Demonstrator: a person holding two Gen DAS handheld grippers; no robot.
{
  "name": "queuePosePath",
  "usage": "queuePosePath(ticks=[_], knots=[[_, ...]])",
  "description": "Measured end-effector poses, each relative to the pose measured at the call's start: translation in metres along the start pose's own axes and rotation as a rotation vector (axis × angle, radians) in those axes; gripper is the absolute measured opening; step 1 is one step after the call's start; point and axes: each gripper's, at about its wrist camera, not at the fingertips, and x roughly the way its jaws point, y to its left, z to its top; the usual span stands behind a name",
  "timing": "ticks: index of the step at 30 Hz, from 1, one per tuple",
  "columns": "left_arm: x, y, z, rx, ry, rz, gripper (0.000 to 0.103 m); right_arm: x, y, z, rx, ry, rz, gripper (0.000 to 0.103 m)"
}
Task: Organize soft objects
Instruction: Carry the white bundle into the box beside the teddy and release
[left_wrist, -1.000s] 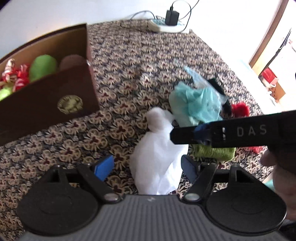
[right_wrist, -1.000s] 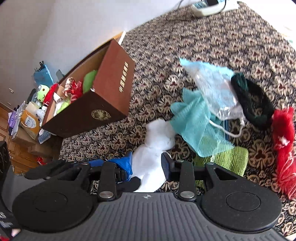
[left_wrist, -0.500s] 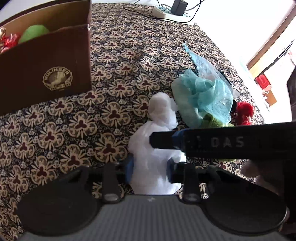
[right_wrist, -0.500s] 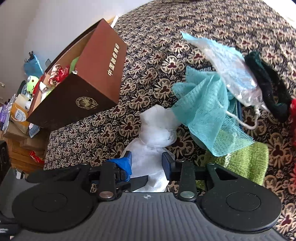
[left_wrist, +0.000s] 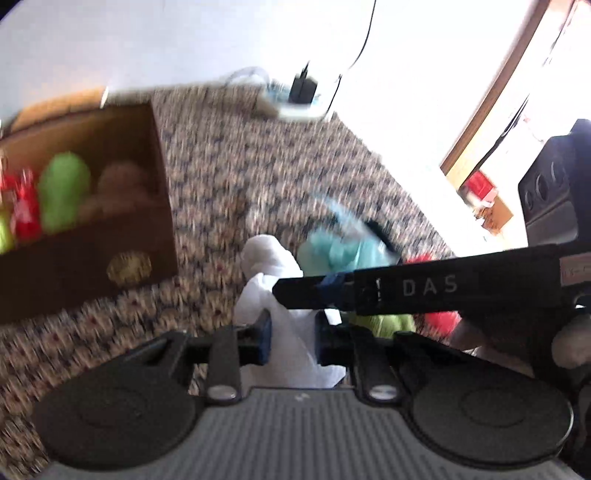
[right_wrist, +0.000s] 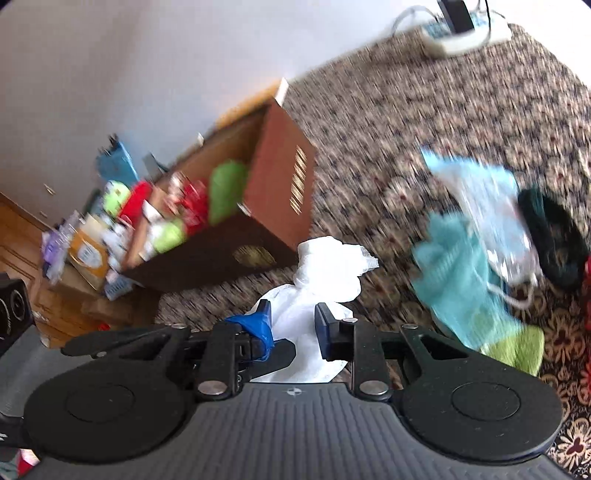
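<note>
Lifted white cloth (left_wrist: 291, 332), seemingly between both fingers (right_wrist: 325, 325)

Patterned cloth (right_wrist: 424, 103): brown box (right_wrist: 258, 229), teal mesh (right_wrist: 454, 258), power strip (right_wrist: 465, 33).

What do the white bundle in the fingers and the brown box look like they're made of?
White bundle: thin, matte, soft fabric or mesh, likely; it bunches and crumples and looks faintly translucent at its frayed edge. Brown box: probably rigid printed cardboard with a smooth finish; flat panels, crisp corners, gold lettering and emblem. Motion blur leaves both uncertain.
</note>
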Motion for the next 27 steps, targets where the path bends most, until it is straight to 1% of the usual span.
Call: queuePosePath(ticks=[3,7,11,13,16,20,27], knots=[[-0.022,0.004,0.017,0.033,-0.081,-0.002,0.013,-0.012,0.019,0.016,-0.038,-0.07,0.038,0.007],[-0.046,0.017,0.041,0.075,-0.18,0.026,0.013,-0.012,0.05,0.041,-0.126,-0.156,0.081,0.007],[-0.056,0.044,0.061,0.088,-0.246,0.065,0.013,0.006,0.083,0.067,-0.244,-0.216,0.094,0.007],[-0.054,0.062,0.068,0.079,-0.267,0.088,0.013,0.022,0.096,0.078,-0.292,-0.224,0.107,0.007],[-0.048,0.092,0.076,0.046,-0.264,0.107,0.013,0.049,0.108,0.089,-0.353,-0.213,0.101,0.007],[-0.027,0.124,0.08,0.01,-0.238,0.117,0.012,0.084,0.116,0.095,-0.423,-0.187,0.102,0.006],[0.015,0.165,0.072,-0.043,-0.151,0.119,0.012,0.13,0.118,0.095,-0.448,-0.107,0.076,0.007]])
